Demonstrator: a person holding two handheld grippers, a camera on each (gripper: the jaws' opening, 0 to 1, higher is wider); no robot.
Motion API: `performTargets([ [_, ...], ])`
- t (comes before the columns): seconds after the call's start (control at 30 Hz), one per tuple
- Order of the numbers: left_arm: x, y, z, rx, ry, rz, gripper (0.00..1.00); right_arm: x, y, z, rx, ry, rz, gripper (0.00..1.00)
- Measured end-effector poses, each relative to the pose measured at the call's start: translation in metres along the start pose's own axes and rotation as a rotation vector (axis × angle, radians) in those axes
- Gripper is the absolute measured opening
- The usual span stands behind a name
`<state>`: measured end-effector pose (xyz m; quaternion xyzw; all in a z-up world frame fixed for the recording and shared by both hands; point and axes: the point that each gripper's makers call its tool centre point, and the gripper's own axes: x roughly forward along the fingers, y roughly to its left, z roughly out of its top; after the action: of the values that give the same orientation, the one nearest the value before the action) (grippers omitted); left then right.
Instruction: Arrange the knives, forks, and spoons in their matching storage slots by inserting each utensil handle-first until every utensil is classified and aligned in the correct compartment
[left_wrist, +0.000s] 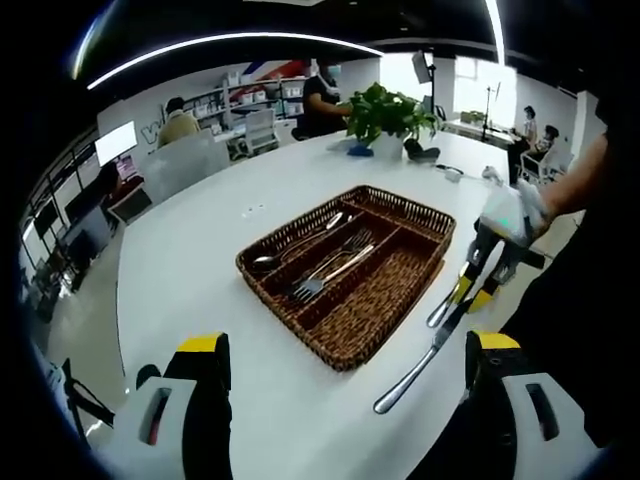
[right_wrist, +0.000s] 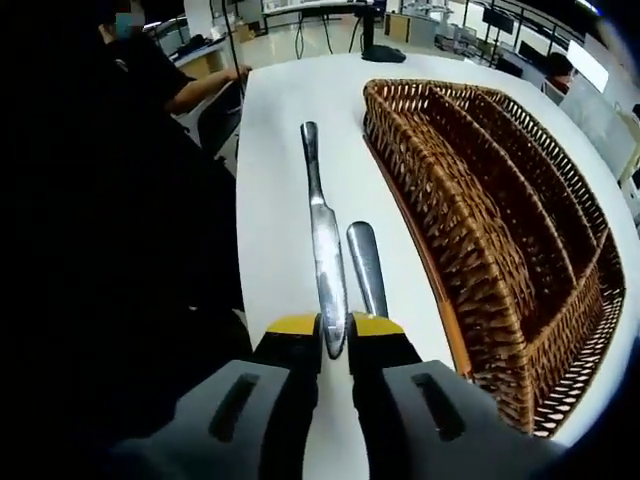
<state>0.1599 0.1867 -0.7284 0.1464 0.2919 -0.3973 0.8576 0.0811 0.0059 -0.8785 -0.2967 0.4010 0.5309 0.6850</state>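
On the white table (left_wrist: 200, 260) I see a woven wicker tray (left_wrist: 395, 300) with long slots; two hold forks (left_wrist: 330, 270) and a spoon (left_wrist: 295, 245), and the nearest slot is bare. My right gripper (right_wrist: 335, 335) pinches a smooth steel knife (right_wrist: 322, 235) by its blade, handle pointing away, just beside the tray. A second knife (right_wrist: 366, 265) lies next to it. My left gripper (left_wrist: 345, 365) stands wide, holding nothing. A potted plant (left_wrist: 385, 115) sits at the far end; people work at desks behind.
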Motion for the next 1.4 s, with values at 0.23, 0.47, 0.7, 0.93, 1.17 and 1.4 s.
performTargets([
  [0.23, 0.009, -0.014, -0.016, 0.059, 0.068, -0.062, 0.93, -0.003, 0.003, 0.0, -0.035, 0.04, 0.0, 0.08],
  [0.47, 0.03, -0.039, -0.047, 0.152, 0.176, -0.169, 0.75, -0.013, -0.001, 0.008, -0.05, 0.027, -0.013, 0.08],
  [0.7, 0.066, -0.061, -0.069, 0.246, 0.229, -0.253, 0.56, -0.02, -0.003, 0.014, -0.062, 0.035, -0.014, 0.08],
  [0.93, 0.088, -0.076, -0.086, 0.342, 0.269, -0.34, 0.39, -0.022, -0.004, 0.016, -0.075, 0.042, -0.013, 0.08],
  [1.17, 0.096, -0.088, -0.098, 0.494, 0.304, -0.421, 0.28, -0.025, -0.005, 0.016, -0.074, 0.051, -0.016, 0.08],
  [1.4, 0.101, -0.093, -0.105, 0.574, 0.321, -0.473, 0.18, -0.027, -0.006, 0.018, -0.086, 0.053, -0.018, 0.08],
])
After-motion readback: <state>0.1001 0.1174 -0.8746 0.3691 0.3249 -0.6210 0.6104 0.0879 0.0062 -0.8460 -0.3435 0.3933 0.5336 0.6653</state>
